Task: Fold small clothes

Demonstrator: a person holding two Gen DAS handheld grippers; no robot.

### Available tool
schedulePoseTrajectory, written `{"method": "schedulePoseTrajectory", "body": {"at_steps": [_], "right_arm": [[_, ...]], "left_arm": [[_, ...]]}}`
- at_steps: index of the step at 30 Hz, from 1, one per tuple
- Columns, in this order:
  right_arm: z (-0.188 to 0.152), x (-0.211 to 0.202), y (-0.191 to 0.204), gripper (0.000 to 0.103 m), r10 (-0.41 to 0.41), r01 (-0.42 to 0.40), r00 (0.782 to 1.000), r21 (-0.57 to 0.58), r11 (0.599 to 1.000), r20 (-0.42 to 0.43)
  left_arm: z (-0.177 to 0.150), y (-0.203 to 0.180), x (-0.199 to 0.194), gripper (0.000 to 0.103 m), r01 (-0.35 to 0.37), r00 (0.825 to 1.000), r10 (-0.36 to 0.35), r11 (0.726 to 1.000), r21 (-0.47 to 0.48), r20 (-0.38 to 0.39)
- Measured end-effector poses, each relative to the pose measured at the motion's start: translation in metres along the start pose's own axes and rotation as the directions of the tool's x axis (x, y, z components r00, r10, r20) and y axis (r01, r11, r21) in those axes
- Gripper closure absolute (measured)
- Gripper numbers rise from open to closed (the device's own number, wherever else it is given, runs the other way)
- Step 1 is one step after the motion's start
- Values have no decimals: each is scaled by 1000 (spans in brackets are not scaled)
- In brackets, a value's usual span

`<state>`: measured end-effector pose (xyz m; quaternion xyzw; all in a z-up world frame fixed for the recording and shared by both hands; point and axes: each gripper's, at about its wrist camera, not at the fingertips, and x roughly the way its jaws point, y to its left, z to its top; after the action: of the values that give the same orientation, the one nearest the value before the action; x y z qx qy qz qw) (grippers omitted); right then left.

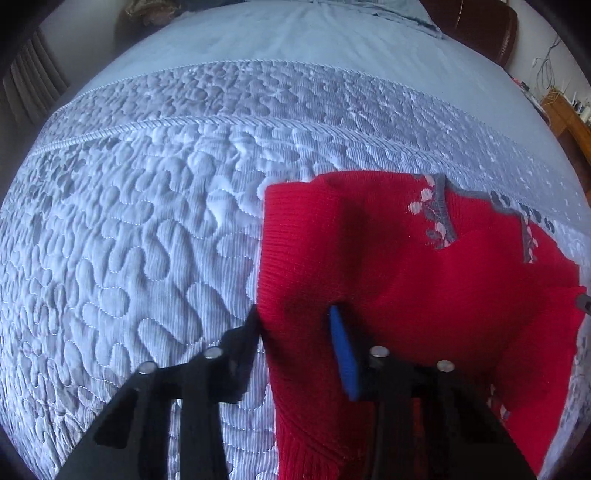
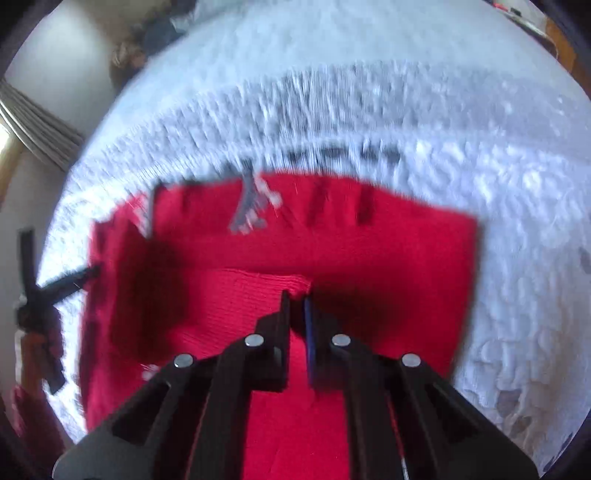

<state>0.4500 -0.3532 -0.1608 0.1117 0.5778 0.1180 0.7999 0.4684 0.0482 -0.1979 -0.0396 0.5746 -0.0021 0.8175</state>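
red knit sweater (image 1: 388, 280) lies on the bed's quilted pale blue bedspread (image 1: 147, 236), partly folded. grey trim with pale flower pattern sits at its far side, ahead of both claws.

left claw (image 1: 295, 317) points steeply down at the sweater's left edge. its jaws straddle that edge: the black finger (image 1: 243, 343) is off the knit over the bedspread, the blue-padded finger (image 1: 343, 354) is on top of the red fabric. a band of the sweater's edge runs between them with a visible gap, so the jaws stand part apart and i can't see the pads pressing. nothing lifted on that side; the knit lies flat from the claw forward.

right claw (image 2: 295, 301) is over the middle of the sweater, also pointing down. jaws are together, with a small ridge of red knit pinched up right at the tips, so it reads as clamped on the sweater. a folded layer's edge runs crosswise just ahead of the tips. that view is motion-blurred, so fine detail is unreliable.

in the right wrist view, the left claw's black linkage shows far to the left, at the sweater's left edge.

outward: plain blue sheet beyond the quilted band, a dark brown headboard (image 1: 476, 29) past it, a wooden piece of furniture (image 1: 569, 122) with cables far right of the left claw, curtain (image 2: 33, 129) far left.
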Motion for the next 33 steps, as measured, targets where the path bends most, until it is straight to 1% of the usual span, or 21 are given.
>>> {"method": "schedulePoseTrajectory", "body": {"at_steps": [1,3,4,5,8,9,10,12,14,15,16,17,18,19,21,24,26,27,29,31,33], "right_arm": [[2,-9,-3,98,12,-13,1000,6,1000,25],[5,-21,-15,98,-63,62,996,21,998,61],[6,-20,-26,97,-130,128,990,48,991,54],[7,-16,-36,97,-162,158,986,76,984,41],[4,10,-60,94,-140,142,990,132,981,-28],[0,15,-66,90,-130,134,991,141,981,-38],[-5,13,-68,84,-120,123,992,146,982,-35],[-16,6,-73,67,-59,62,998,173,983,-21],[-26,0,-70,67,-33,36,999,161,986,-20],[-30,-2,-67,63,-27,31,999,145,989,-31],[-33,-1,-65,63,-14,21,999,138,990,-51],[-35,-1,-65,64,-7,15,998,137,990,-61],[-36,2,-64,76,-7,17,997,132,991,-71],[-36,3,-62,92,-11,20,997,122,992,-77],[-36,1,-58,95,-3,11,997,104,995,-72],[-36,-14,-61,96,-46,49,999,89,995,-29],[-39,-15,-75,96,-97,102,994,114,988,-47],[-42,-11,-84,96,-107,115,992,131,985,-64],[-49,-2,-93,95,-79,91,993,141,986,-88],[-51,-4,-90,93,-72,78,996,117,990,-60],[-54,-10,-89,89,-52,57,998,117,992,-42]], "left_arm": [[0,2,-1,73,4,1000,-4,1000,-7,0],[-1,4,0,72,5,1000,-5,1000,-2,4],[-2,3,1,71,2,1000,-2,1000,0,7],[-2,2,3,71,-6,1000,6,1000,0,12],[-3,-1,3,69,-37,999,36,999,13,34],[-5,-3,3,66,-51,998,50,998,28,42],[-6,-5,2,64,-68,996,66,997,44,52],[-9,-6,-3,57,-83,995,79,995,57,67],[-14,-3,-11,54,-88,994,84,995,54,75],[-18,-2,-15,49,-94,993,89,994,50,81],[-21,-3,-17,45,-94,992,89,994,56,86],[-23,-4,-17,44,-93,993,87,993,68,86],[-29,-7,-17,42,-95,993,88,992,83,80],[-33,-9,-15,41,-105,992,98,990,91,82],[-35,-8,-13,35,-125,988,117,988,88,96],[-34,1,-10,32,-89,993,83,994,62,83],[-33,5,-8,30,-75,994,70,995,63,79],[-34,5,-7,28,-78,994,73,994,70,79],[-34,5,-5,25,-87,994,81,993,75,79],[-33,7,-3,21,-87,994,82,994,67,78],[-34,10,-6,22,-80,994,76,995,51,74]]}}
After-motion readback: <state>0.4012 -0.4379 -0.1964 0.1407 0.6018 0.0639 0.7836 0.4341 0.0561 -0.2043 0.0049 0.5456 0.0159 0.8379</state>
